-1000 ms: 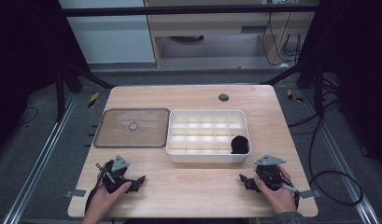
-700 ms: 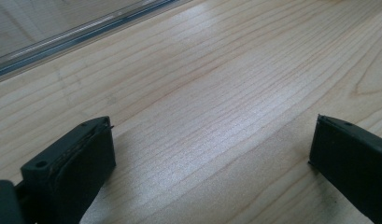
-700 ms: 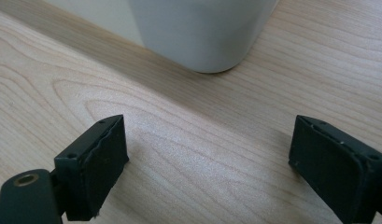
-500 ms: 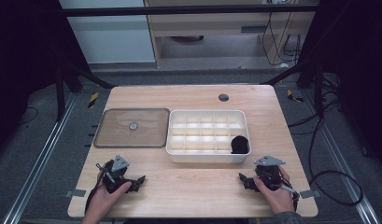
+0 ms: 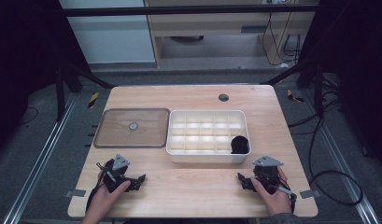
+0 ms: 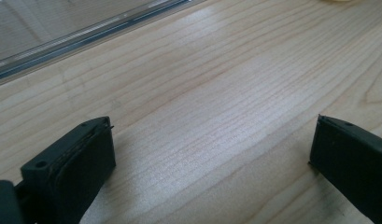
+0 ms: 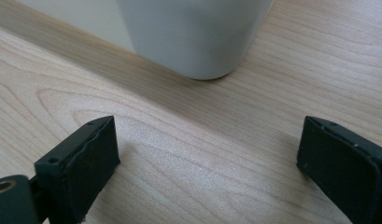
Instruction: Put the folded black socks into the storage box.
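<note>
divided tray [image 5: 179, 140], one black object [image 5: 239, 144] in its near right cell, clear lid [image 5: 130, 128] flat beside it.
your right gripper [image 5: 248, 182] and left gripper [image 5: 134, 181] rest gaping, empty, on the table [image 5: 198, 186], likely parked ready to reach.

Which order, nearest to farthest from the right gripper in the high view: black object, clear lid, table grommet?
From the right gripper:
1. Black object, tray's near-right compartment.
2. Table grommet, far edge, behind the white tray.
3. Clear lid, left side.

Wooden table [image 5: 198, 191]: clear lid [image 5: 131, 127], white compartment tray [image 5: 207, 156].
</note>
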`<state>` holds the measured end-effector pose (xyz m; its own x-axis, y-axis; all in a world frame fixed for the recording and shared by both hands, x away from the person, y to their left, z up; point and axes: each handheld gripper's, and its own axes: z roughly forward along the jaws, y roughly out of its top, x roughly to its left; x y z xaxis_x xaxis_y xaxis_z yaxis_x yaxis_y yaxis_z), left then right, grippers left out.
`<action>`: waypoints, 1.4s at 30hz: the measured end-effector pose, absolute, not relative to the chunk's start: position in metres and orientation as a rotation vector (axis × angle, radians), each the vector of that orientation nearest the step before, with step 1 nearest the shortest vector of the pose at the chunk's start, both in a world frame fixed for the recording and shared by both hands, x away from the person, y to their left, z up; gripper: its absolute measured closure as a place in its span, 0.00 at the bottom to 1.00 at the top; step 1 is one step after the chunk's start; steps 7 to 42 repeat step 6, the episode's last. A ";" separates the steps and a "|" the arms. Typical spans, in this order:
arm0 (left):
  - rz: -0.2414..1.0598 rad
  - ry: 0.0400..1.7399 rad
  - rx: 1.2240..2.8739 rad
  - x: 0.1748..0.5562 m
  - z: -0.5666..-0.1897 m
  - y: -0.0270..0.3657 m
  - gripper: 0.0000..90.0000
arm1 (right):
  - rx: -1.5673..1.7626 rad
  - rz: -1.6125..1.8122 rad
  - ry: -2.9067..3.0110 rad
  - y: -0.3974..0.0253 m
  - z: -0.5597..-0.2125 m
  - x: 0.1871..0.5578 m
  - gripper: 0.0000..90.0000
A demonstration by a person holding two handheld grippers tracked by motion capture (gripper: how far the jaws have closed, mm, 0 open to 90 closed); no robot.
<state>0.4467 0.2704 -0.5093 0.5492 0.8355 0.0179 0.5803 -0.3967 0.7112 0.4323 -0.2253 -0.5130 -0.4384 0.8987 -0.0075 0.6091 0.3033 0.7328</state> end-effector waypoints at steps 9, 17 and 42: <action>0.500 1.144 2.122 0.448 -0.509 0.270 0.00 | 1.379 0.931 2.151 -0.222 -0.513 0.433 0.02; 0.500 1.144 2.122 0.448 -0.509 0.270 0.00 | 1.379 0.931 2.151 -0.222 -0.513 0.433 0.02; 0.500 1.144 2.122 0.448 -0.509 0.270 0.00 | 1.379 0.931 2.151 -0.222 -0.513 0.433 0.02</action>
